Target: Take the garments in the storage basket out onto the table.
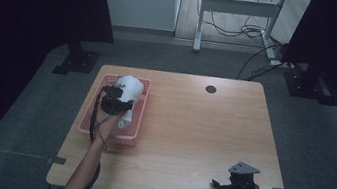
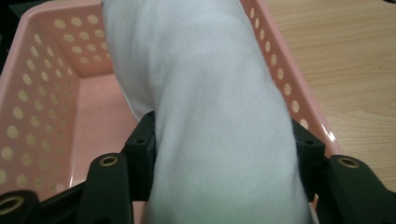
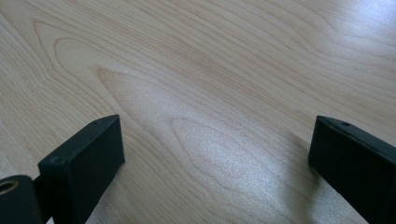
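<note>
A pink perforated basket (image 1: 134, 130) stands on the left part of the wooden table (image 1: 191, 128). Over it my left gripper (image 1: 115, 103) is shut on a white rolled cloth (image 1: 130, 89). In the left gripper view the white cloth (image 2: 205, 102) bulges between both black jaws, above the pink basket (image 2: 51, 93). My right gripper (image 1: 217, 185) rests near the table's front right edge. In the right gripper view my right gripper (image 3: 215, 154) stands open, with bare wood between its jaws.
A small dark round cap (image 1: 211, 89) sits in the tabletop near the far edge. Dark curtain stands flank the table on both sides. A desk frame with loose cables (image 1: 237, 29) stands on the floor behind.
</note>
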Action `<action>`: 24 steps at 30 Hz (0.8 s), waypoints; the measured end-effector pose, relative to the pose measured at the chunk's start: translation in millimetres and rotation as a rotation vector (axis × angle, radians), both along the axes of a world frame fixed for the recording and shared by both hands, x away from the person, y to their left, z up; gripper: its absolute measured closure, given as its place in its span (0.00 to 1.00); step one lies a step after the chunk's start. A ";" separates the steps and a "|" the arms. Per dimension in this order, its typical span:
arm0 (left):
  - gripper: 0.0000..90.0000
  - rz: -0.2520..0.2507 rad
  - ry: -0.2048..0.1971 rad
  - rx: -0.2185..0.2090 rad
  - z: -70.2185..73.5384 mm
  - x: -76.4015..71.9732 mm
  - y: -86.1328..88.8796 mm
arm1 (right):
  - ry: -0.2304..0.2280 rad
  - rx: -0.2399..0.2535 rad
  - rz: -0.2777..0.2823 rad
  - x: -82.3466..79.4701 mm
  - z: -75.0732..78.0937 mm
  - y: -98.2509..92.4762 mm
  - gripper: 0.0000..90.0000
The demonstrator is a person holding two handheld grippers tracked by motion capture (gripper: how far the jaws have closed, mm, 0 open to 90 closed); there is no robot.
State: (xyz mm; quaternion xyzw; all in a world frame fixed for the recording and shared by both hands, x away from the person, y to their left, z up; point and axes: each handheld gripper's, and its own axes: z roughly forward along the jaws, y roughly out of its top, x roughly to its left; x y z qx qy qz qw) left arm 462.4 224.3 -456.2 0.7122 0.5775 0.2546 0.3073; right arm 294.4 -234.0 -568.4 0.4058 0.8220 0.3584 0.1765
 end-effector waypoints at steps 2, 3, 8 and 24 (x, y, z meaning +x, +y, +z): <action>0.46 0.008 -0.008 -0.008 1.9 -2.1 1.2 | 0.000 0.000 0.000 0.3 0.0 0.0 0.04; 0.46 0.011 -0.011 -0.010 3.1 -3.1 1.7 | 0.000 0.000 0.001 0.4 0.0 0.0 0.04; 0.46 0.014 -0.028 -0.023 10.5 -8.7 1.5 | 0.001 0.000 0.001 0.8 0.1 0.1 0.04; 0.46 -0.024 -0.092 -0.065 36.2 -25.1 -25.1 | 0.000 0.000 0.003 1.3 0.0 0.2 0.03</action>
